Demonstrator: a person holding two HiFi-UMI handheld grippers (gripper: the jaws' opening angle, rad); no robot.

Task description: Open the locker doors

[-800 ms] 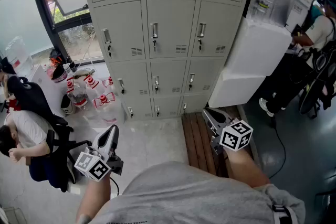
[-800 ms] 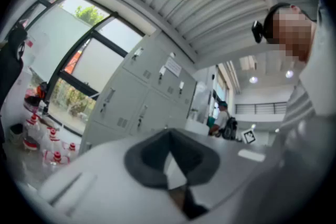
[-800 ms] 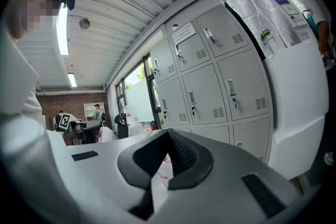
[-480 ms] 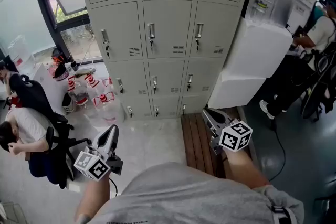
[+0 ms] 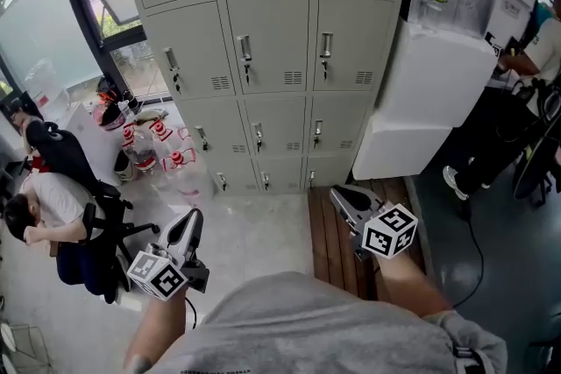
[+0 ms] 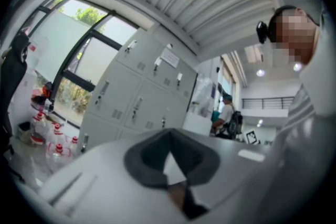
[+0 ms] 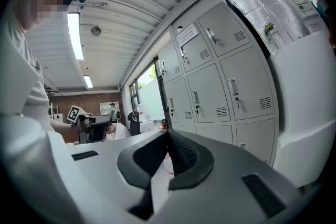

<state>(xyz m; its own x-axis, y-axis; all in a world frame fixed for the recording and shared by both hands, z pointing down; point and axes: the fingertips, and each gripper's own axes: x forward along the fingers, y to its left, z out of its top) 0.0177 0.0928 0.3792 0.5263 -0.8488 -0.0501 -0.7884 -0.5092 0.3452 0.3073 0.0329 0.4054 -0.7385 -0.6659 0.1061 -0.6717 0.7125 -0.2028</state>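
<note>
The grey locker cabinet (image 5: pixel 267 39) stands ahead with three columns of doors, all shut, each with a handle and a key. It also shows in the left gripper view (image 6: pixel 142 97) and the right gripper view (image 7: pixel 220 76). My left gripper (image 5: pixel 188 225) is held low at the left, well short of the lockers. Its jaws meet at the tips (image 6: pixel 169 134) with nothing between them. My right gripper (image 5: pixel 344 195) is held over the wooden bench, pointing at the lower doors. It is shut and empty (image 7: pixel 168 132).
Large white blocks (image 5: pixel 434 83) are stacked against the cabinet's right side. A slatted wooden bench (image 5: pixel 337 245) lies at its foot. Red-capped water bottles (image 5: pixel 162 149) crowd the floor at the left, beside a person on an office chair (image 5: pixel 53 206). Another person (image 5: pixel 535 57) is at the far right.
The lockers have slid a little left and up in the head view. Both grippers keep their places in front of the body with the jaws as before.
</note>
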